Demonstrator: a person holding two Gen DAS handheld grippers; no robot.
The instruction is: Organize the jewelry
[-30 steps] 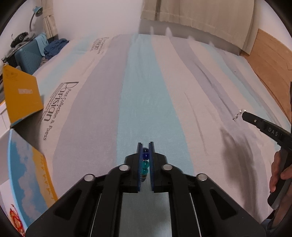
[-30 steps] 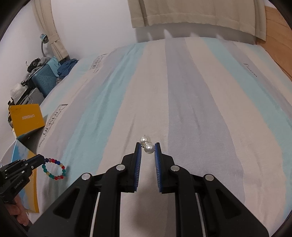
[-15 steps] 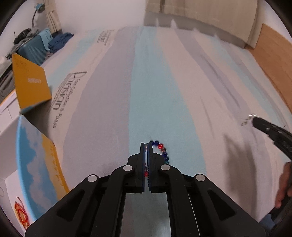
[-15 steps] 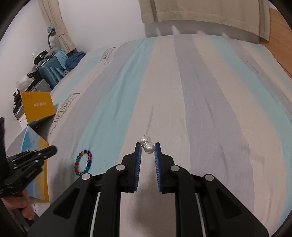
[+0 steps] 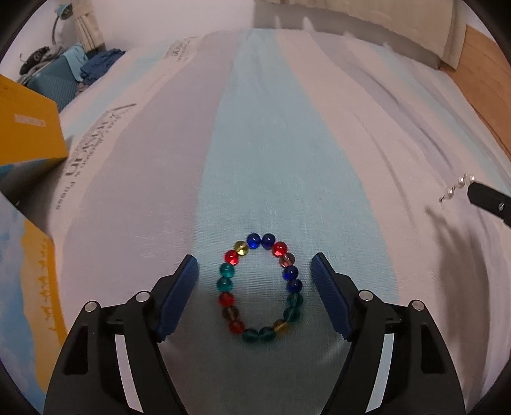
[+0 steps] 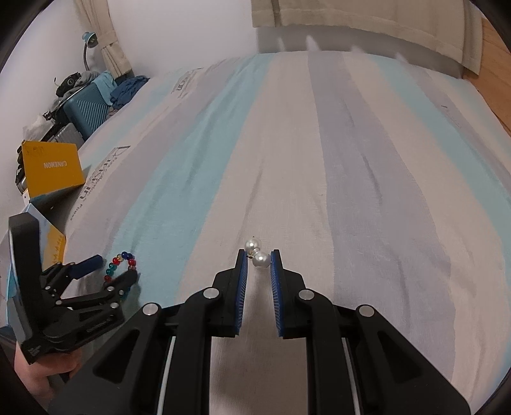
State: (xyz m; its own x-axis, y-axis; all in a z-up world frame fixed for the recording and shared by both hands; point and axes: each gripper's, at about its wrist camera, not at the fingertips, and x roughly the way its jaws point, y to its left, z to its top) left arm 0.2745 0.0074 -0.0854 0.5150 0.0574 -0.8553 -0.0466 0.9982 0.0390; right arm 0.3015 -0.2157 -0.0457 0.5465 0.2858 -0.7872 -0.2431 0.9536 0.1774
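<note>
Left gripper [image 5: 254,268] spread around the bead bracelet [image 5: 260,289] on the bed [image 5: 287,143]; right gripper [image 6: 257,257] pinching pearl earring [image 6: 257,253], probably placed next.

A striped bedsheet [image 6: 319,166] in pale blue, grey and cream covers the bed, with printed lettering along its left side. Beyond it stands a white wall [image 6: 179,28], with beige curtains [image 6: 351,22] hanging above the far edge. A wooden floor [image 5: 485,73] shows on the right. On the left stand a teal suitcase [image 6: 86,108], a blue desk lamp [image 6: 89,40] and a yellow box [image 6: 51,166].
</note>
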